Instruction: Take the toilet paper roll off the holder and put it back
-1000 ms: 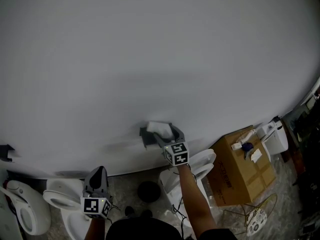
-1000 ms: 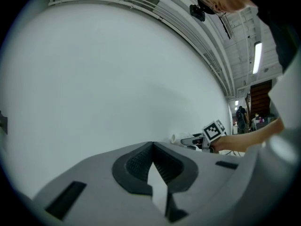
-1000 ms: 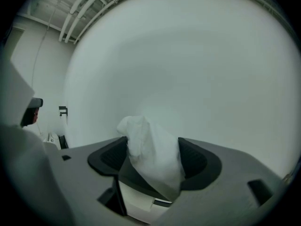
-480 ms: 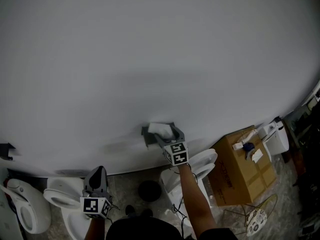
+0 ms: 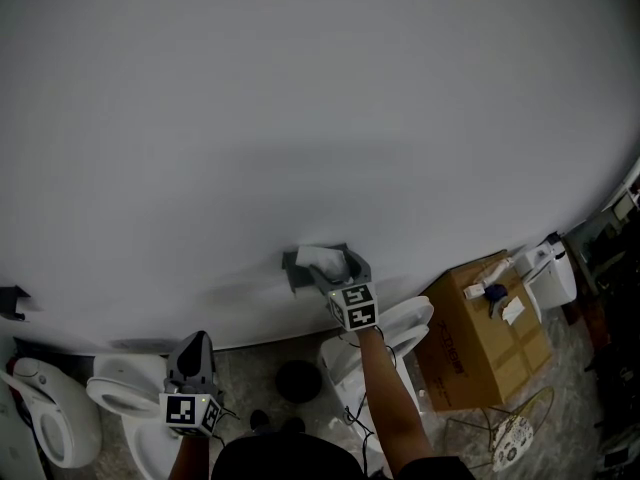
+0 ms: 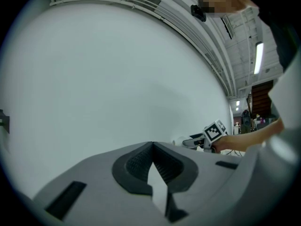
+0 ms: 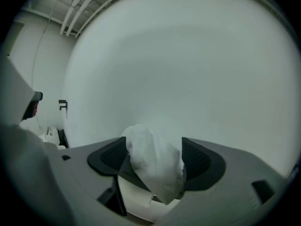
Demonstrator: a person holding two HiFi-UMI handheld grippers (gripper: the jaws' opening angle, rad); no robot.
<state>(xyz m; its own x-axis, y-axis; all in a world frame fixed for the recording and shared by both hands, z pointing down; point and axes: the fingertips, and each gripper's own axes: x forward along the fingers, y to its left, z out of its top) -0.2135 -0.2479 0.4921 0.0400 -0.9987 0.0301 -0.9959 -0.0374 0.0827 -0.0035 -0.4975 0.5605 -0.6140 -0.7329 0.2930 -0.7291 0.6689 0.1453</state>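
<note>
1. White wall (image 5: 300,118): we log it as the largest item, filling most of the head view.
2. Toilets (image 5: 125,398): 2 white ones at the foot of the wall, lower left, and 1 more below the right forearm.
3. Cardboard box (image 5: 480,353): brown, on the floor to the right of the toilets, with small items on top.
4. Right gripper (image 7: 155,157): held up to the wall. Its 2 jaws stand apart, and each pad presses a side of the toilet paper roll.
5. Left gripper (image 6: 153,145): held low, above the left toilets and well apart from the holder. Its jaws are pressed together at the tips with nothing between them.
6. Holder (image 5: 292,271): a dark grey bracket fixed to the wall.
7. Toilet paper roll (image 7: 155,168): white, crumpled at the front, pinched in the right gripper and lying against the holder. We cannot tell whether it is seated on it.
</note>
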